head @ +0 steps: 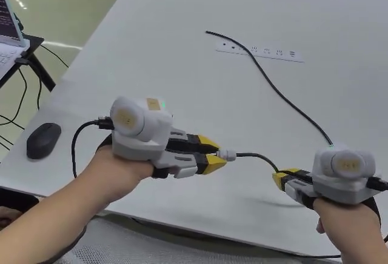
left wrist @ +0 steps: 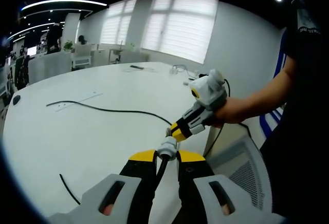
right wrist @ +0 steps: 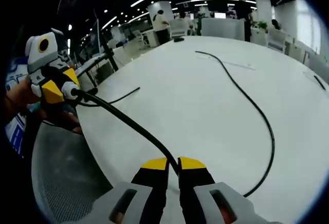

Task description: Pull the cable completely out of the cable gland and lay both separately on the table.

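Left gripper (head: 218,154) is pinching the cable gland (head: 227,154) right at its tips. Right gripper (head: 278,179) is clamped on the cable (head: 251,154).

At the bottom centre of the frame, the left gripper (left wrist: 166,156) has its two yellow-tipped jaws pressed together on the pale cable gland (left wrist: 167,147). Just above it, near the middle, the right gripper (left wrist: 174,130) comes in from the right, held by a hand (left wrist: 232,110), and its yellow tips are closed on the black cable (left wrist: 110,110). This cable runs from there across the white table (left wrist: 77,136) toward the upper left. A mesh chair (left wrist: 247,175) is at the lower right, and bright windows (left wrist: 177,23) are at the top.
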Available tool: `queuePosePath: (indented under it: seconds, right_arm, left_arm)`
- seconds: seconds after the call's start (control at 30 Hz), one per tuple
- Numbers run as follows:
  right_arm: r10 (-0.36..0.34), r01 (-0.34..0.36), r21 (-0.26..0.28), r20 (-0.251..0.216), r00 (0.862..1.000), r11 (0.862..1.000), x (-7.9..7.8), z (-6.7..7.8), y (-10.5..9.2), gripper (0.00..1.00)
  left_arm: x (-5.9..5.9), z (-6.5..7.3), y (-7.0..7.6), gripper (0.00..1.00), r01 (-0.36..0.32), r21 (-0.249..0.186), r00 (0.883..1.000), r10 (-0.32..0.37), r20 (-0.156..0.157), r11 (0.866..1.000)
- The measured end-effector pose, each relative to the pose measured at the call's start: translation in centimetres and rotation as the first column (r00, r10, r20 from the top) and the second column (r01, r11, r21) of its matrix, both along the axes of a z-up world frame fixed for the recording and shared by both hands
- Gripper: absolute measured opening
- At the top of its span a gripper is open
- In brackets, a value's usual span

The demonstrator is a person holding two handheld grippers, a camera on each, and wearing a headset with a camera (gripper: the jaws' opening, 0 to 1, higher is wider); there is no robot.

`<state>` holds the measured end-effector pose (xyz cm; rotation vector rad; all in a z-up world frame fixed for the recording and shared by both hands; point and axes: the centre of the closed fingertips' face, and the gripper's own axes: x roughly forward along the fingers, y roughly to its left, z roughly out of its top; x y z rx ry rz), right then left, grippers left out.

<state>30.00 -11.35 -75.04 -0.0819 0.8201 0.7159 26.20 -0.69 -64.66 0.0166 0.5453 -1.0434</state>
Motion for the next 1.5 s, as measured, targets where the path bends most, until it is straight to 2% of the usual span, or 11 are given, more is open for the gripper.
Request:
queuePosePath:
  seconds: [0.13, 0.23, 0.47, 0.63, 0.7, 0.87, 1.07, 1.17, 1.33, 1.37, 1.5]
  right_arm:
    - [0.041, -0.039, -0.040, 0.046, 0.998, 0.998, -0.1, 0.3, -0.2, 0.03]
    - [0.024, -0.023, -0.027, 0.028, 0.999, 0.999, 0.0, 0.5, -0.4, 0.03]
    - [0.044, -0.043, -0.032, 0.056, 0.997, 0.999, 0.1, 1.6, -0.7, 0.05]
    - [0.085, -0.083, -0.029, 0.066, 0.994, 0.996, -0.5, 2.3, -0.4, 0.16]
    - [0.126, -0.124, -0.029, 0.084, 0.988, 0.992, -1.0, 3.3, 0.3, 0.24]
    - [0.230, -0.225, -0.051, 0.164, 0.959, 0.973, -1.8, 6.2, 2.4, 0.29]
    - [0.389, -0.363, -0.144, 0.254, 0.886, 0.921, -3.0, 8.6, 5.3, 0.28]
    - [0.460, -0.419, -0.201, 0.251, 0.852, 0.885, -3.7, 8.4, 6.2, 0.23]
    - [0.521, -0.467, -0.244, 0.261, 0.813, 0.850, -4.3, 8.4, 7.2, 0.19]
    - [0.539, -0.478, -0.261, 0.265, 0.800, 0.839, -4.4, 8.4, 7.3, 0.19]
    - [0.555, -0.493, -0.262, 0.280, 0.784, 0.829, -4.4, 8.7, 7.7, 0.15]
  left_arm:
    - [0.0, 0.0, 0.2, 0.15, -0.005, 0.000, 1.000, 0.005, -0.003, 1.000]
    - [-0.1, -0.1, 0.2, 0.15, -0.009, -0.005, 1.000, 0.009, -0.016, 1.000]
    - [0.1, 0.0, 0.2, 0.15, -0.022, -0.021, 0.999, 0.021, -0.026, 1.000]
    - [0.0, -0.1, 0.1, 0.15, -0.025, -0.019, 0.999, 0.024, -0.036, 1.000]
    - [-0.1, -0.3, 0.1, 0.15, -0.029, -0.016, 0.999, 0.028, -0.040, 0.999]
    - [-0.6, -0.3, -0.2, 0.15, -0.028, -0.014, 0.999, 0.028, -0.041, 0.999]
    - [-0.9, -0.6, -0.3, 0.15, -0.028, -0.002, 0.999, 0.028, -0.047, 1.000]
    - [-1.0, -0.7, -0.4, 0.15, -0.028, -0.002, 0.999, 0.028, -0.045, 1.000]
    - [-1.0, -1.0, -0.5, 0.15, -0.033, 0.000, 0.998, 0.033, -0.046, 0.999]
    - [-1.1, -1.1, -0.6, 0.15, -0.034, 0.002, 0.998, 0.034, -0.047, 0.999]
    - [-1.4, -1.1, -0.9, 0.15, -0.029, 0.006, 0.999, 0.029, -0.042, 1.000]
